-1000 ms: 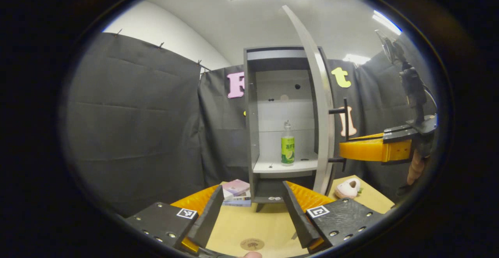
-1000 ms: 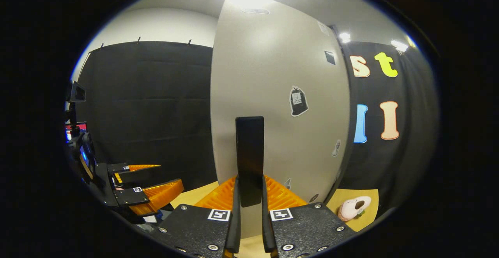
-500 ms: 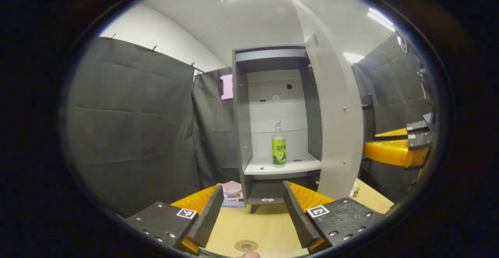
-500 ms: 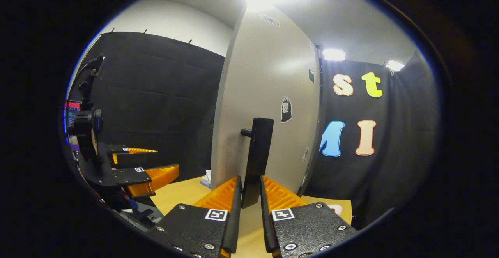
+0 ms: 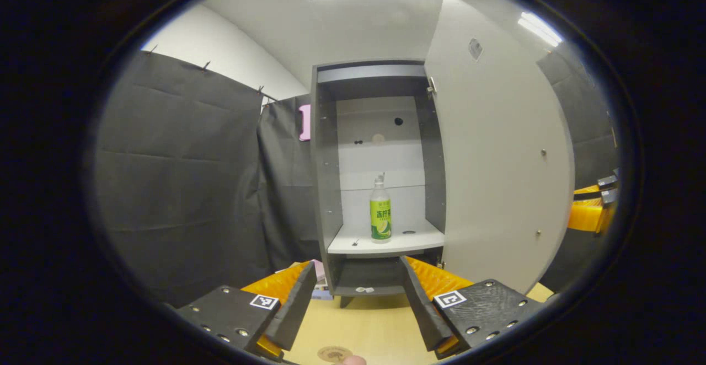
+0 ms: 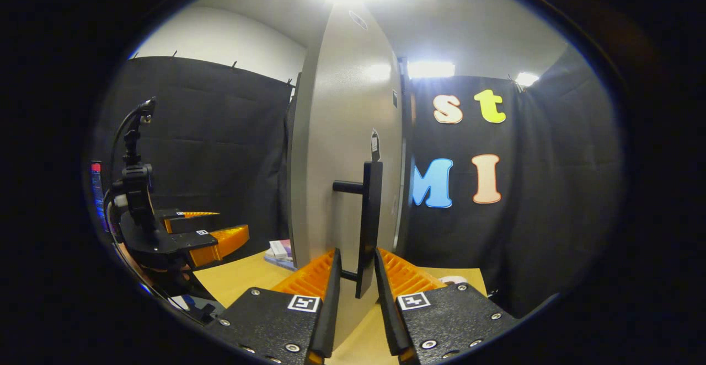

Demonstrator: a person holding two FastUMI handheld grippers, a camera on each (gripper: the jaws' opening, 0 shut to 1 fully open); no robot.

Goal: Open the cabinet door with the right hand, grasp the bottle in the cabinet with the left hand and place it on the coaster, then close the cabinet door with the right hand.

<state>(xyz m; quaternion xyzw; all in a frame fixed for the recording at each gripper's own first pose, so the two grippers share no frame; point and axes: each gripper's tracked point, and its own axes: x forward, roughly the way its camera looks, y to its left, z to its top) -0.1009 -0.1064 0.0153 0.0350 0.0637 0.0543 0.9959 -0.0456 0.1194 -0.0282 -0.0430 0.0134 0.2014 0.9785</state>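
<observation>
The grey cabinet stands open on the table. A clear bottle with a green label stands upright on its shelf, straight ahead of my left gripper, which is open, holds nothing and hovers low over the table well short of the cabinet. The round coaster lies on the table just below that gripper. The door is swung wide. My right gripper straddles the lower end of its black handle, jaws slightly apart with a gap on the left side. My right gripper pokes out past the door's edge.
The open door stands to the right of the cabinet's opening. A stack of books lies on the wooden table left of the cabinet. A small white toy lies behind the door. My left gripper is far left.
The door has swung further open with the right gripper at its handle. The right jaws, clamped on the handle before, now stand a little apart. The left gripper stays open.
</observation>
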